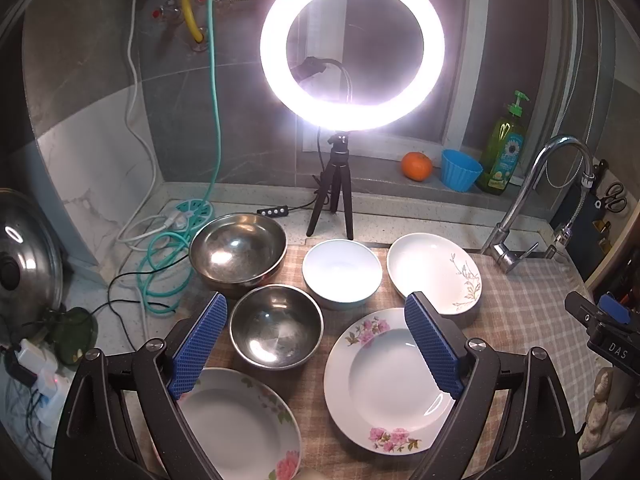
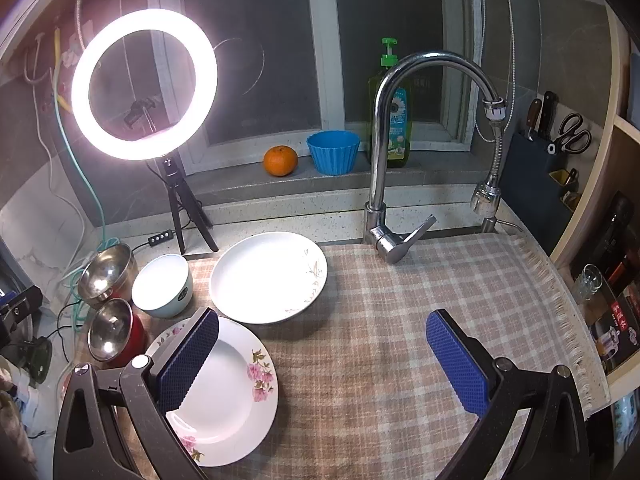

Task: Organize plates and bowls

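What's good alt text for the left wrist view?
Open left gripper hovers over a checked cloth holding two steel bowls, a white bowl and three white plates, lit by a ring light.

Two polished metal bowls [image 1: 276,326] left of the glossy glazed flowered plate [image 1: 384,380]; beneath it, matt woven checked cloth [image 2: 420,320]; behind it, shiny chrome faucet [image 2: 384,140].
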The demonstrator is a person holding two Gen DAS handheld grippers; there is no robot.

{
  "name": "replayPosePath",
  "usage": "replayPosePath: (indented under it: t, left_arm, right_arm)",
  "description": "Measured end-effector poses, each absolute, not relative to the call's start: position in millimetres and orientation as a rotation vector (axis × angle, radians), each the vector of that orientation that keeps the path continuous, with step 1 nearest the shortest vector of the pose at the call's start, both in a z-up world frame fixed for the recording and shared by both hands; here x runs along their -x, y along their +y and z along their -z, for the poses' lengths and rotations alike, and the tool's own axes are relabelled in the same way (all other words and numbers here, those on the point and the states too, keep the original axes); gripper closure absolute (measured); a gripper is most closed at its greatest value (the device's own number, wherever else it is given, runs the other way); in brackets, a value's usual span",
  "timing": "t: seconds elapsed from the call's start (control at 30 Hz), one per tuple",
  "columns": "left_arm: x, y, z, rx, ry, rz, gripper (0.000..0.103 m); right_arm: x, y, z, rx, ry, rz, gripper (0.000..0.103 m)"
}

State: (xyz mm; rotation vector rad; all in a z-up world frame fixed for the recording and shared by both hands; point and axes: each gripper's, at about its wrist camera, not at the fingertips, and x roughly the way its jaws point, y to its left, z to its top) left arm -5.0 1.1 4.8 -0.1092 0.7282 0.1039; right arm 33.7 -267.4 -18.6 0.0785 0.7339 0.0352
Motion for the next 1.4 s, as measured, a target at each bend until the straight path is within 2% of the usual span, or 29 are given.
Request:
replayPosePath:
  t: [1.4]
  left_arm:
    - [-3.2,-3.1,10.0,0.111,0.773,-0.090,0.012]
  right_arm:
    - [-42.3,-272.7,32.9,-0.074,0.774,-0.029,0.000]
